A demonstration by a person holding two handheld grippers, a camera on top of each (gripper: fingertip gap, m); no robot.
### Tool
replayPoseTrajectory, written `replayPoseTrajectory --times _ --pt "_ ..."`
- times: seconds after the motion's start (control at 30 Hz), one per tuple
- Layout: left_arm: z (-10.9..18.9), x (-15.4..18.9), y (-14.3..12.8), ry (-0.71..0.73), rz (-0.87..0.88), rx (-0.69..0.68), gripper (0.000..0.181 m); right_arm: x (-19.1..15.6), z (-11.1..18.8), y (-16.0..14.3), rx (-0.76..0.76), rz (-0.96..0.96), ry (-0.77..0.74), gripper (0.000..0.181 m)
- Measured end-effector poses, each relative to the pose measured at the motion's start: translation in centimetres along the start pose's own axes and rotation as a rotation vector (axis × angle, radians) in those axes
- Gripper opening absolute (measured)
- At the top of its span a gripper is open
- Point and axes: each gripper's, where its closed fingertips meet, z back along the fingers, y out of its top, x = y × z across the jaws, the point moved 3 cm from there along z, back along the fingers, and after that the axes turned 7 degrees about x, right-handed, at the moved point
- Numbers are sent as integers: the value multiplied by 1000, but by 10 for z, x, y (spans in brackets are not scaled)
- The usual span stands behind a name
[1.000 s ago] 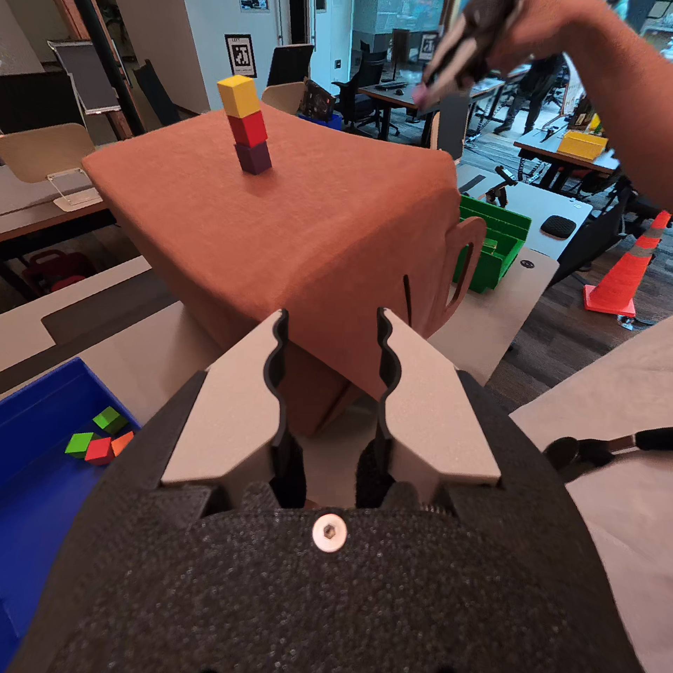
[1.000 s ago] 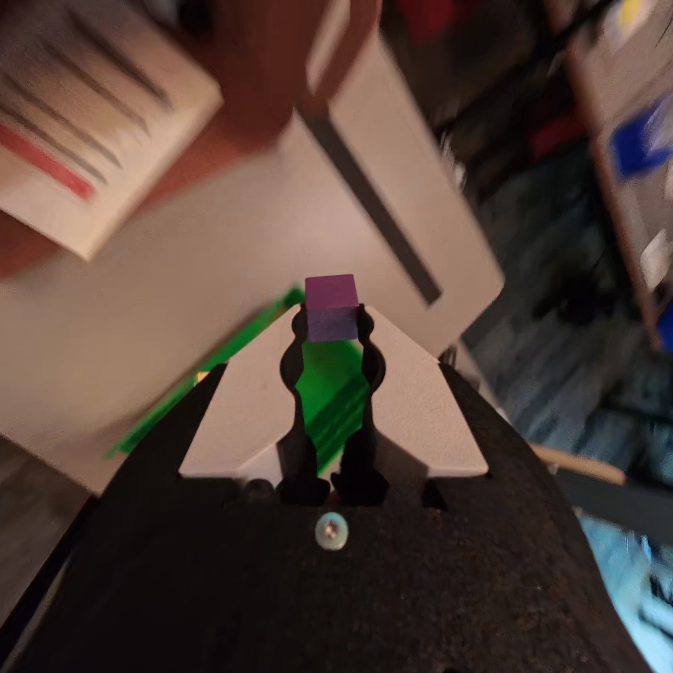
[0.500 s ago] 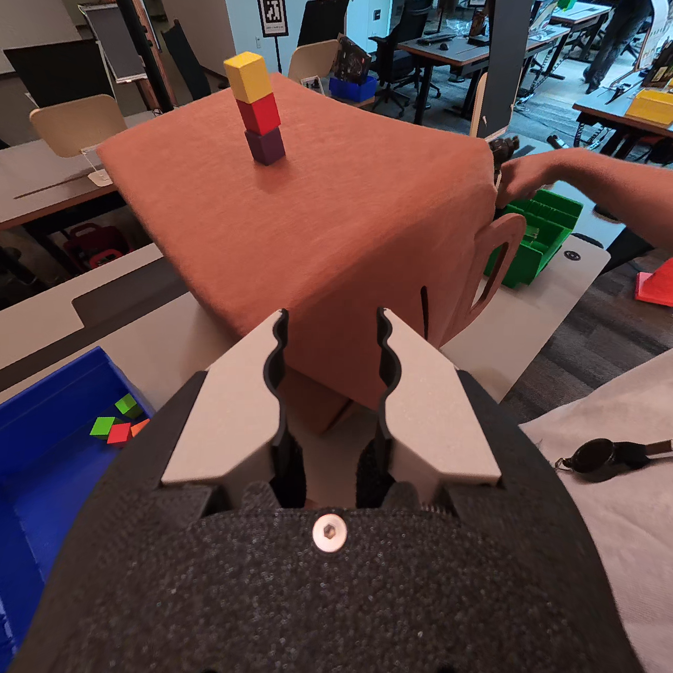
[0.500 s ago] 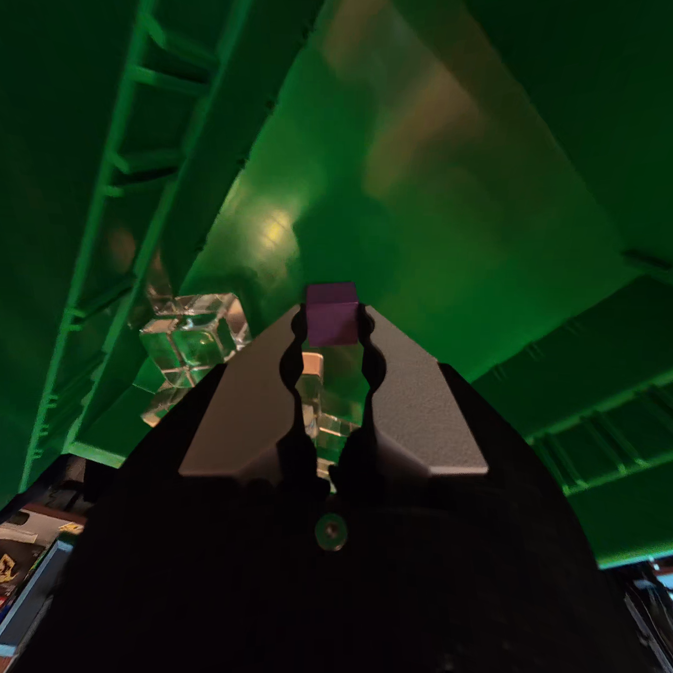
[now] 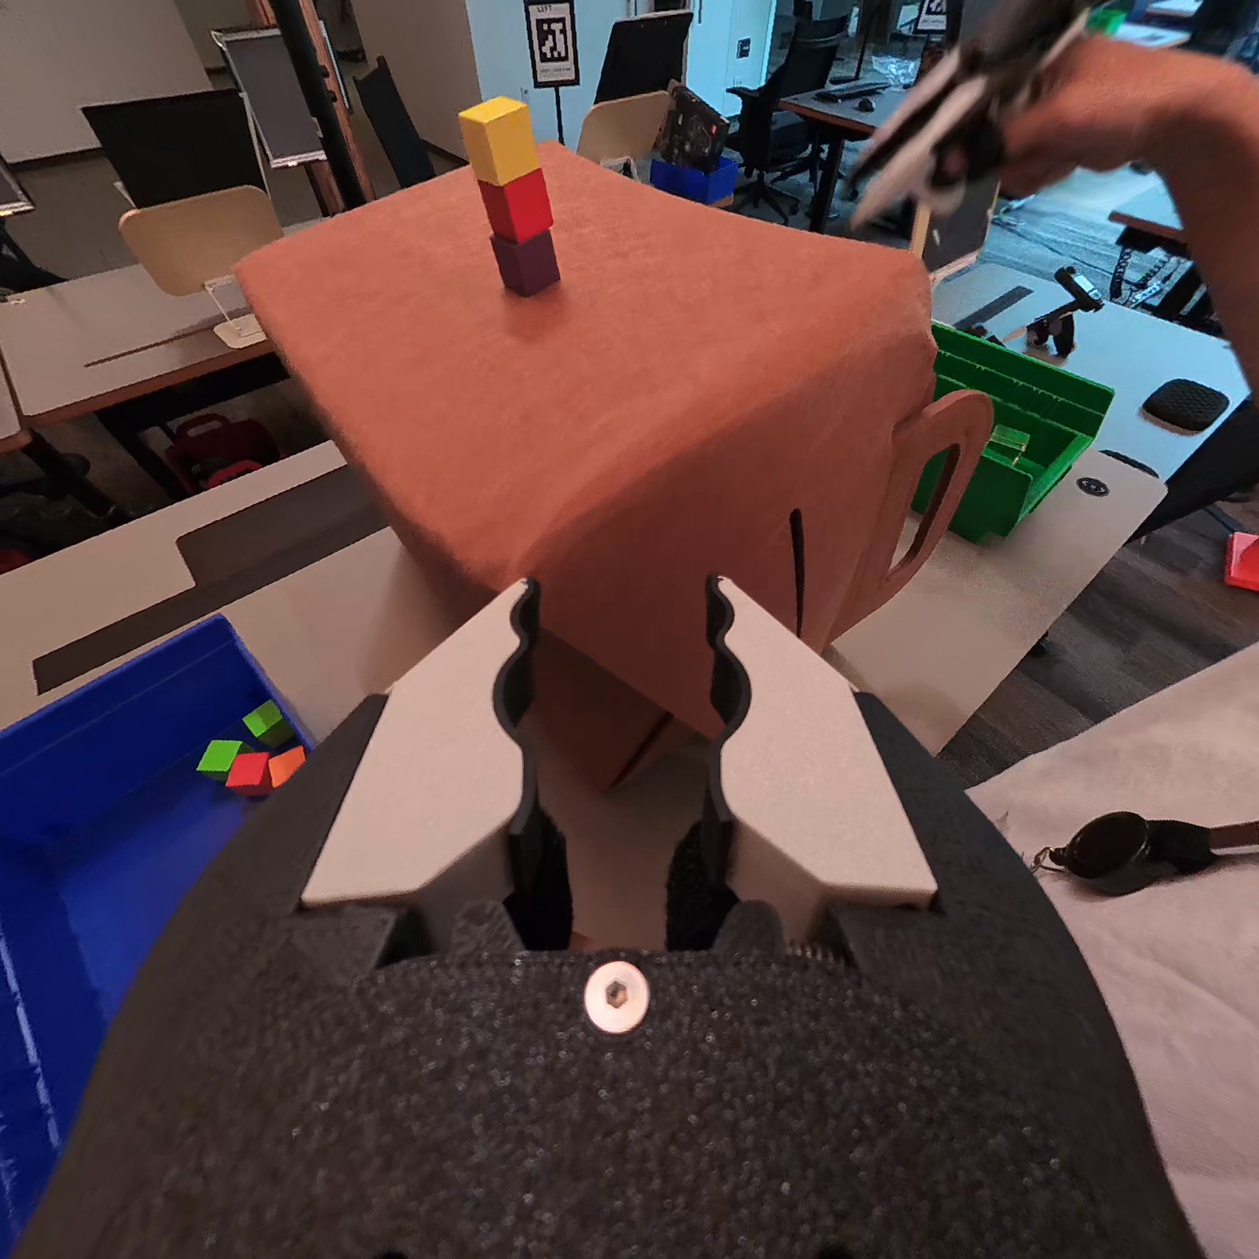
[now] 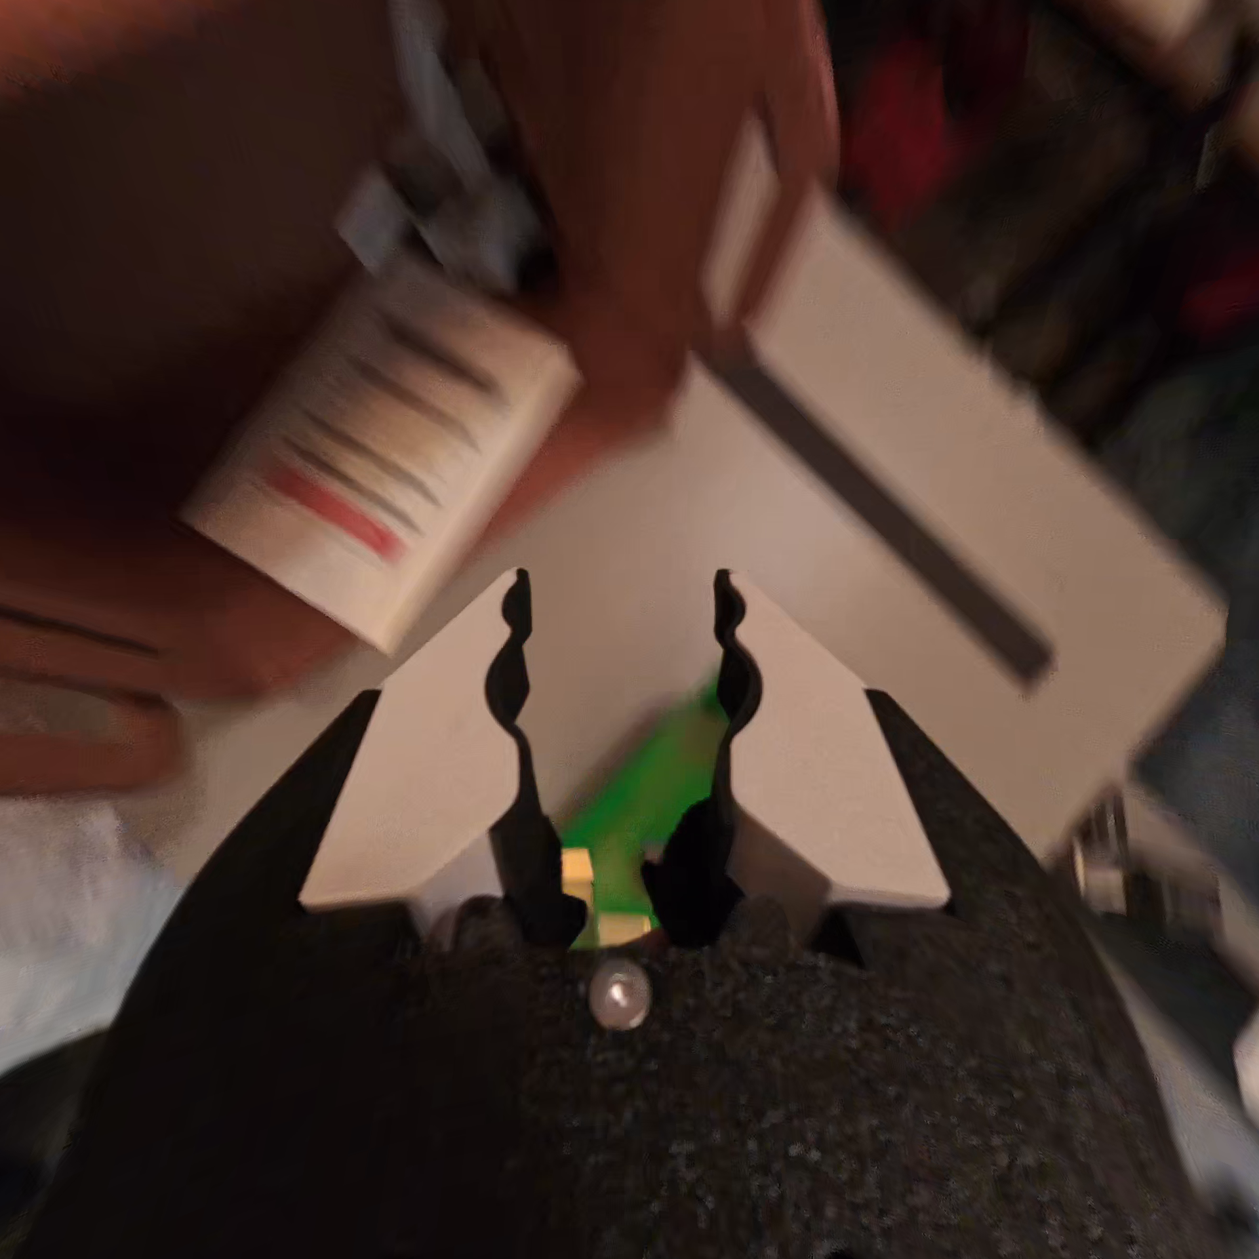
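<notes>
so the cube stack sits on the covered box at 12 o'clock, one bin at 8, another bin behind it at 2

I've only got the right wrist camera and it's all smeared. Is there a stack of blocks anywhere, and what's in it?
Observer: Yes. In the left wrist view, a yellow block sits on a red block, which sits on a purple block. The pile stands upright on top of a brown cloth-covered box.
Operator: What is the left gripper doing?
Observer: The left gripper is open and empty, low in front of the box's near corner and well short of the pile.
</notes>
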Motion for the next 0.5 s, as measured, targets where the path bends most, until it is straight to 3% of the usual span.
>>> replayPoseTrajectory --times 0.1,0.2,0.33,0.4,0.5 --pt "6 -2 -4 8 15 6 50 -91 2 120 305 182 224 48" --pt "9 -3 -11 14 24 10 50 -143 -26 180 354 366 275 50" --pt "13 1 -20 9 41 14 50 -163 -82 206 290 396 377 59" --pt "17 2 -23 7 51 19 50 -170 -100 208 250 337 482 63" --pt "22 0 -26 21 61 26 50 -175 -118 209 248 343 523 57"
